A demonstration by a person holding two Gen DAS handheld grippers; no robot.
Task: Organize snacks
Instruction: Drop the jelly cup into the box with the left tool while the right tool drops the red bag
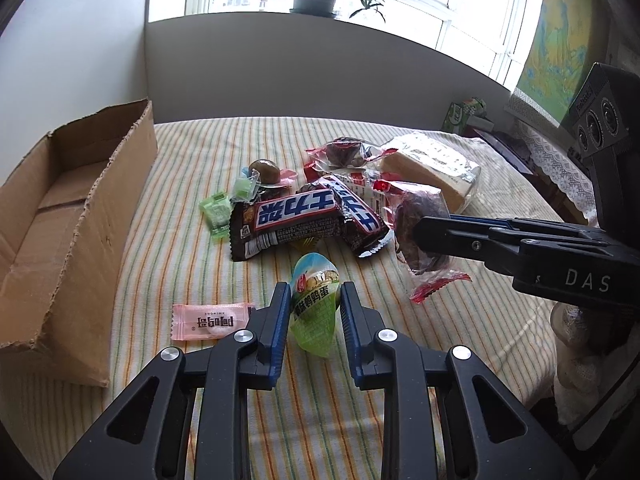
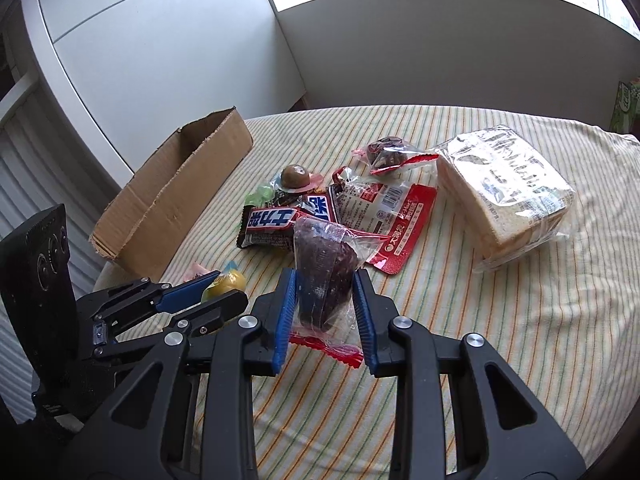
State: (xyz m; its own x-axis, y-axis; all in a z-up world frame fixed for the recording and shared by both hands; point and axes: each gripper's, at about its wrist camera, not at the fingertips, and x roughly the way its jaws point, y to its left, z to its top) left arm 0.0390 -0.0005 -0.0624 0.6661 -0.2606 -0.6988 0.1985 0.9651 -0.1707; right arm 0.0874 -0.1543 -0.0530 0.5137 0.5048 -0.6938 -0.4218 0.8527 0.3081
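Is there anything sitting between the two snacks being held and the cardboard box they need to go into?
Nothing visible blocks the way. The left gripper is shut on the green egg packet, the right gripper on the dark wrapped cake. Between them and the open cardboard box lies only striped cloth and a flat pink candy.

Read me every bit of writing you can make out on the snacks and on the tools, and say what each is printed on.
"士力架": brown chocolate bar wrapper, upside down.
"阿尔卑斯", my reading of inverted print: pink candy wrapper.
"鹌鹑蛋", with smaller characters before it unclear: green egg pack in the left tool.
"DAS": right tool, on its body.
Red-and-white packet, bread bag: too blurred.
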